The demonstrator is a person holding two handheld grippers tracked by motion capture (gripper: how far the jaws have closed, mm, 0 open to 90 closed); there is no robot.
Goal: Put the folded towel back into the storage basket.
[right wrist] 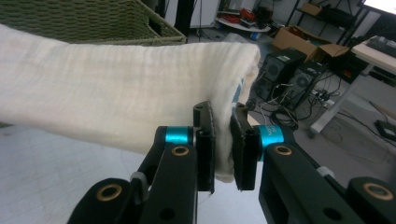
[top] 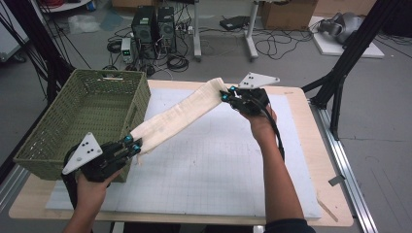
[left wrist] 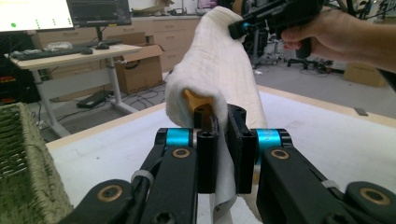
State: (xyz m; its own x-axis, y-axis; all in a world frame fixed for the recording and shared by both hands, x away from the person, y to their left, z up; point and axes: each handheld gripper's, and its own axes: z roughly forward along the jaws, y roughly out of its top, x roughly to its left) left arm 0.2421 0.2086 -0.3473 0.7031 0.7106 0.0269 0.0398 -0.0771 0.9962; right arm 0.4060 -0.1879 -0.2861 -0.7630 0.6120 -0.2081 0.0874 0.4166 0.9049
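Observation:
A cream folded cloth [top: 182, 114] hangs stretched in the air over the white gridded mat [top: 218, 165], running from near left up to far right. My left gripper [top: 133, 144] is shut on its near-left end, close to the basket's corner; in the left gripper view the cloth [left wrist: 215, 70] is pinched between the black jaws of the left gripper [left wrist: 223, 154]. My right gripper [top: 227, 93] is shut on the far-right end, held higher. In the right gripper view the cloth [right wrist: 116, 93] spreads to the left from the right gripper [right wrist: 223, 149].
A green woven basket [top: 82, 124] stands on the table's left side, right by my left hand. The wooden table edge [top: 330, 160] runs along the right. Computers, cables and boxes lie on the floor beyond the table.

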